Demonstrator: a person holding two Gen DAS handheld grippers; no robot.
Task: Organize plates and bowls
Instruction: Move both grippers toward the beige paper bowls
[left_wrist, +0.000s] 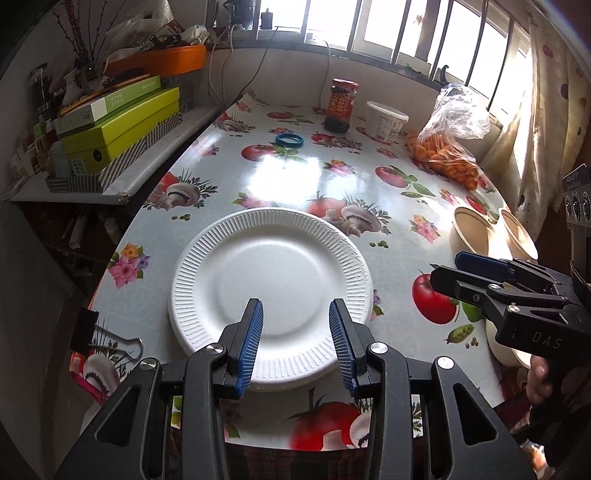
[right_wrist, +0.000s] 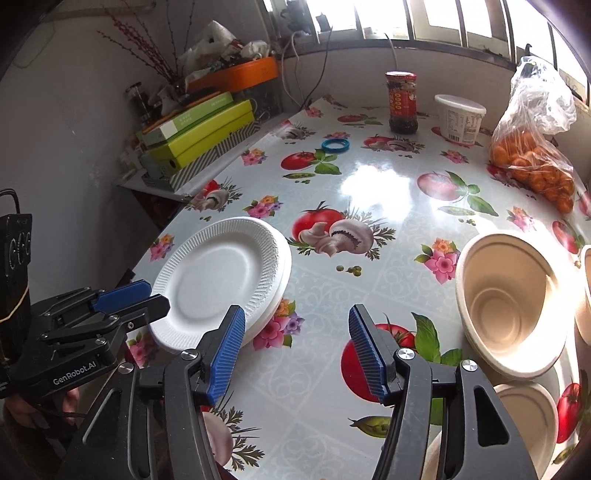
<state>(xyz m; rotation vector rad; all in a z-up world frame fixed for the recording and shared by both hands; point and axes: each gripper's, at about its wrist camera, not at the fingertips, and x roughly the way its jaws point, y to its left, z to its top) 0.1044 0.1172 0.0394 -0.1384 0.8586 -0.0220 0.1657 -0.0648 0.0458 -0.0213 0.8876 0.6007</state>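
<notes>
Two grippers I steer: my left gripper (left_wrist: 295, 314) gapes wide above the plates (left_wrist: 269, 280); my right gripper (right_wrist: 297, 321) gapes wide, bowl (right_wrist: 509, 306) at three o'clock.

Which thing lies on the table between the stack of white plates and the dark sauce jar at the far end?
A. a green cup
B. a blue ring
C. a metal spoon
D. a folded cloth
B: a blue ring lies flat on the tablecloth, nearer to the sauce jar than to the white plates; no spoon, cup or cloth is seen there.
</notes>
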